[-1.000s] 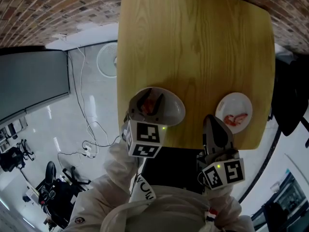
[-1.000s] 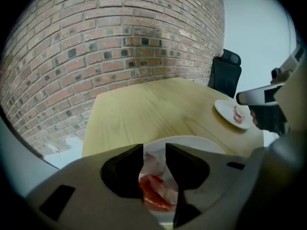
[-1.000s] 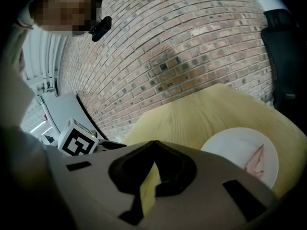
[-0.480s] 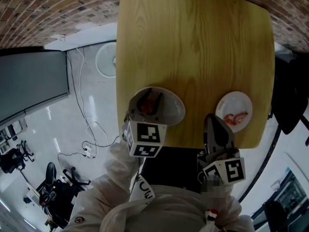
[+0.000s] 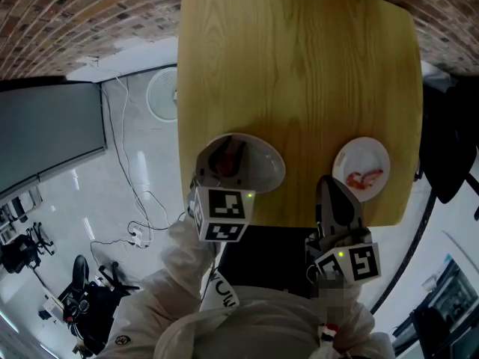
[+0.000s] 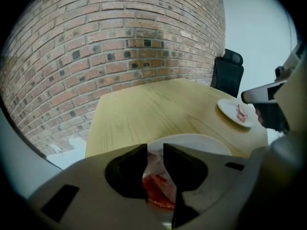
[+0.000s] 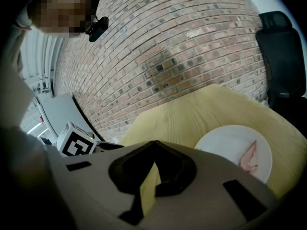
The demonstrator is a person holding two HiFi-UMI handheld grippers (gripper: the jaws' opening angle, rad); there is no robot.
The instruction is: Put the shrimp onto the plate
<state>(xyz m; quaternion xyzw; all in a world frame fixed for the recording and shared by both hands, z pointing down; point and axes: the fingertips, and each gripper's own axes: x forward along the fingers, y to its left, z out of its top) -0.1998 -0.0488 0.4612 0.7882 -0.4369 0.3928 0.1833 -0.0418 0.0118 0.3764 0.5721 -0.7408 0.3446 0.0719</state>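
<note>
**Left jaws close in on the shrimp in the bowl**

Since a second ago, only the jaws of the grey two-jaw left gripper [image 6: 155,152] have changed. They have just been closing, and only a narrow slot remains between them. Both grippers sit where they were in the head view.

The glossy red shrimp [image 6: 157,191] lies in the wide white bowl [image 5: 274,164], at the near left edge of the light wooden table [image 5: 299,66]. In the left gripper view it sits low in the slot, between the two dark jaw faces. Its long axis slants across the gap from upper left to lower right, and its red body reaches both faces, so the jaws grip it. I cannot tell which end is head and which is tail. The jaw tips reach past it over the pale floor of the bowl.

The grey right gripper [image 7: 153,147] hangs over the table's near edge, just beside the small white round plate [image 5: 374,152]. Its jaw tips are pressed together with nothing between them. Below the tips, only yellow tabletop shows through a thin wedge.

A second pinkish shrimp [image 5: 364,178] already lies on that plate, well apart from the bowl. In the head view its long axis runs roughly left to right, rising slightly to the right.
</note>
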